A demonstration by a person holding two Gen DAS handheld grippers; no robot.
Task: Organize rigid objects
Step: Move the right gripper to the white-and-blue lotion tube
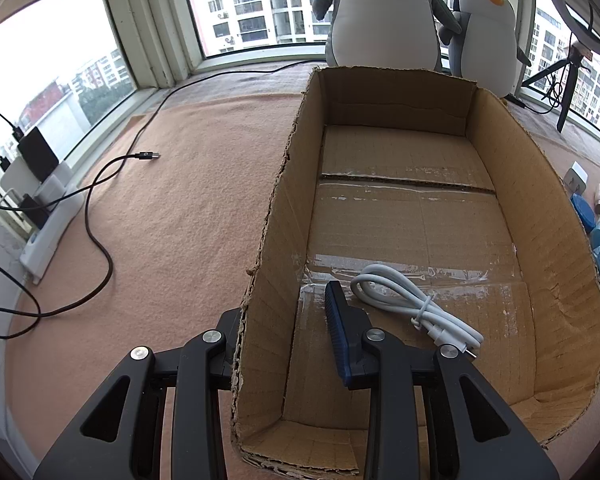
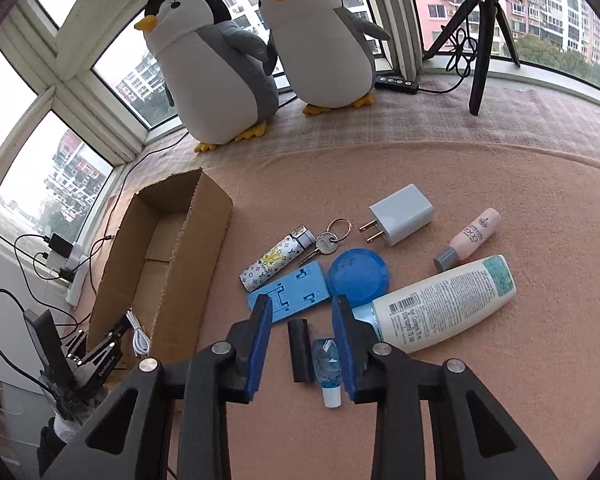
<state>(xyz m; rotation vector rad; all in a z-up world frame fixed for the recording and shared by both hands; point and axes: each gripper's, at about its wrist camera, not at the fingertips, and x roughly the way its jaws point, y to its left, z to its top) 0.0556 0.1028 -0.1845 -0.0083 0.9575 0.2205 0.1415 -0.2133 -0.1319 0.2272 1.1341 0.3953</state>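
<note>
Rough corrugated cardboard box [image 1: 400,208] with glossy tape strips sits on matt, fuzzy peach cloth [image 1: 188,208].

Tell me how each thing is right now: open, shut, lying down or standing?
Cardboard box: open, left fingers clamping its wall.
White cable: coiled, inside box.
Right fingers: open over small clear bottle.
Lotion bottle: lying down.
Charger plug: unplugged, lying.
Penguins: standing.

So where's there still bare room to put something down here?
Most of the cardboard box floor is bare; only a white cable lies at its near end. The blanket left of the box is open except for a black cable. It is crowded right of the box, around the lotion bottle, charger and lighter.
</note>
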